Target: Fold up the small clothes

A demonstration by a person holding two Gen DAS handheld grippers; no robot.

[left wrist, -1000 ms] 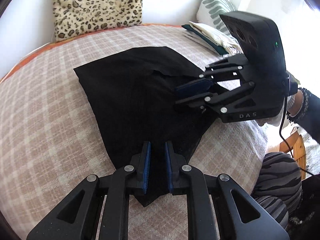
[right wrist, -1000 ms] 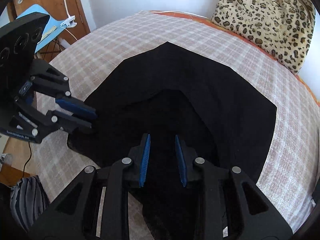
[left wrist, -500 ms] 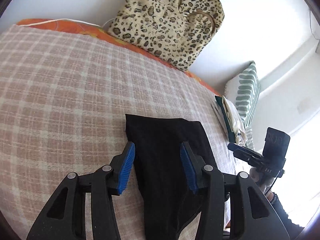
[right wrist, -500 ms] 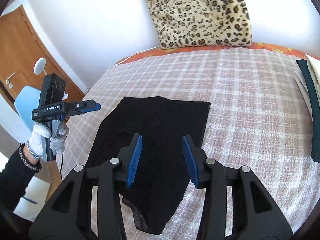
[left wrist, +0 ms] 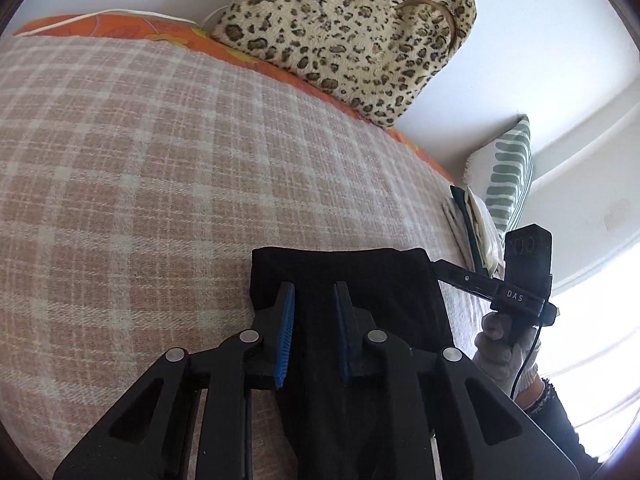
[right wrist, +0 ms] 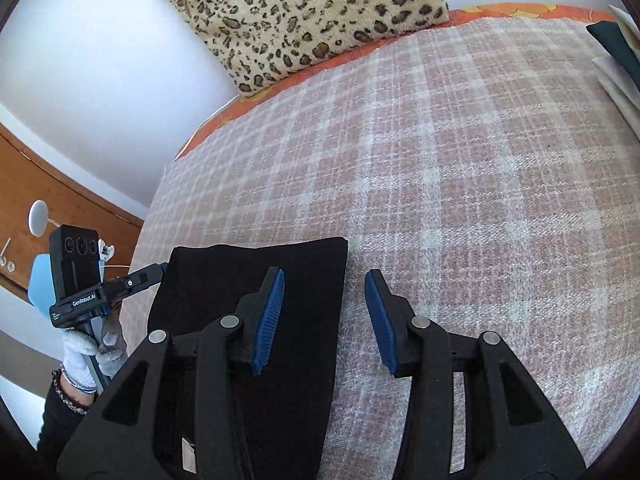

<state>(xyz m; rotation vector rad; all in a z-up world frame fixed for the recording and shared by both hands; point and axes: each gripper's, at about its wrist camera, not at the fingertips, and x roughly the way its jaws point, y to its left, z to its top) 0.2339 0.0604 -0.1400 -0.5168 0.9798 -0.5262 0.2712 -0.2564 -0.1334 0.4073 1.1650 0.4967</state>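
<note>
A small black garment lies folded into a narrow strip on the checked pink blanket; it also shows in the right wrist view. My left gripper hovers over the garment's left half, jaws open a little, nothing between them. My right gripper is wide open over the garment's right edge, its left finger above the cloth, its right finger above the blanket. Each gripper shows in the other's view, the right and the left, both at the garment's far corners.
A leopard-print bag leans on the wall at the back. A green-striped cushion and folded clothes lie at the right edge. A wooden door and a blue chair stand to the left.
Both grippers let go of the garment and lifted away a second ago. Since then they have come down close over its far end; the left jaws have narrowed and the right have widened.
</note>
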